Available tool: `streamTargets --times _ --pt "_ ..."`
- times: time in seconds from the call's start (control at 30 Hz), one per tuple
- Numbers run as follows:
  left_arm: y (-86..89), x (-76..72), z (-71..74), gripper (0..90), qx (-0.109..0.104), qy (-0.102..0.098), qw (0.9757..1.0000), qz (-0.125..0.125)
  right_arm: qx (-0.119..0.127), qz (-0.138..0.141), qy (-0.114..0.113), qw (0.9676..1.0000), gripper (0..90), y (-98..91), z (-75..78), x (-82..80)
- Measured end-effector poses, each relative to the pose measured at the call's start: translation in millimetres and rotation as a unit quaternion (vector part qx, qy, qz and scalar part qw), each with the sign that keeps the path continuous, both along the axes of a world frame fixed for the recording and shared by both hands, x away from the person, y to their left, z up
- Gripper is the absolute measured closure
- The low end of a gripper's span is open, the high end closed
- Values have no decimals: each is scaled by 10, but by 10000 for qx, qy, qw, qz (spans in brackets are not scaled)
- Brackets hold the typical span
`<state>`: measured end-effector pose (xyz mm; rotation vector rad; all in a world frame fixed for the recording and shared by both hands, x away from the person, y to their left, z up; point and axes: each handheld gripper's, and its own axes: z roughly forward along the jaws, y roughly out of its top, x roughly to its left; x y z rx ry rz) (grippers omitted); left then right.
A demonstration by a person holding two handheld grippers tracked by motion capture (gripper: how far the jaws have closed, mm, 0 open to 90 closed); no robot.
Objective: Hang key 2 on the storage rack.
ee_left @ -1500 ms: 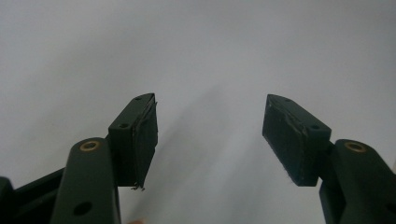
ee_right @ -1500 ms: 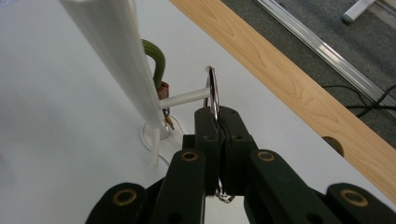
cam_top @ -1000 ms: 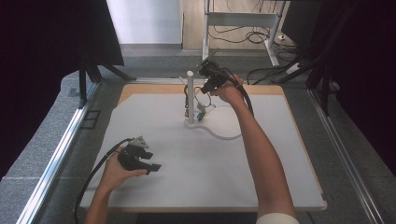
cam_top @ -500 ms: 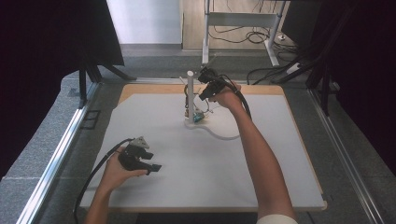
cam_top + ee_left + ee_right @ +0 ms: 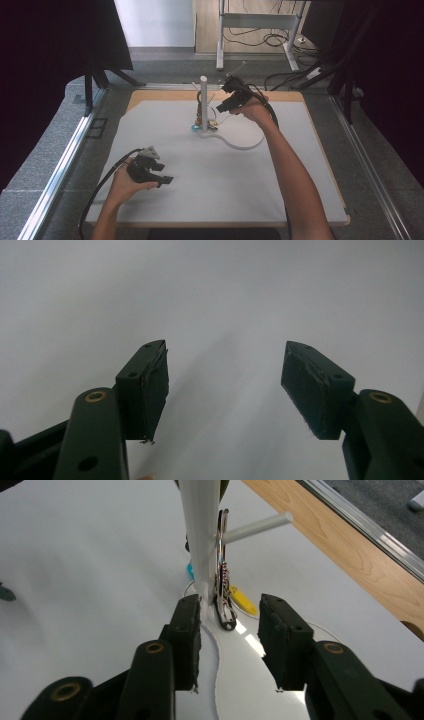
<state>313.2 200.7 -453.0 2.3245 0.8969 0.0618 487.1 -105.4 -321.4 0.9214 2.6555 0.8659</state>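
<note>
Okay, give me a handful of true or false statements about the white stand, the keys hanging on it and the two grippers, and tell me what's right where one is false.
1. A bunch of keys hangs from a peg on the white stand. True.
2. The right gripper is clamped on the keys. False: its jaws have just been opening and stand apart, with nothing pressed between the pads.
3. The left gripper is beside the stand. False: it rests near the front of the white mat, well away from the stand.
4. The left gripper's jaws are open and hold nothing. True.
5. The stand has fallen over. False: it is upright on its flat white base.
</note>
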Motion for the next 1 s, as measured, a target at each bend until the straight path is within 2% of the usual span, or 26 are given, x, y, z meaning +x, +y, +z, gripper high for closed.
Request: streamTargets --times 0.03,0.23,0.53,0.7,0.87,1.0 --pt "-7 -6 2 363 -58 -7 10000 38 22 11 -15 10000 587 -29 -5 -24" --pt "6 -5 29 363 -21 -53 10000 -9 198 42 -86 9998 531 -283 -59 -237" --pt "42 -2 66 363 -49 -131 9999 24 515 32 -200 9985 513 -597 -244 -561" --pt "47 -25 85 362 -63 -155 9999 -8 759 8 -229 9969 511 -813 -424 -821" --pt "54 -34 94 362 -40 -181 9998 4 932 -114 -238 9953 500 -1057 -682 -1061" --pt "56 -32 91 360 -22 -174 9998 46 1031 -274 -298 9938 498 -1274 -948 -1238"
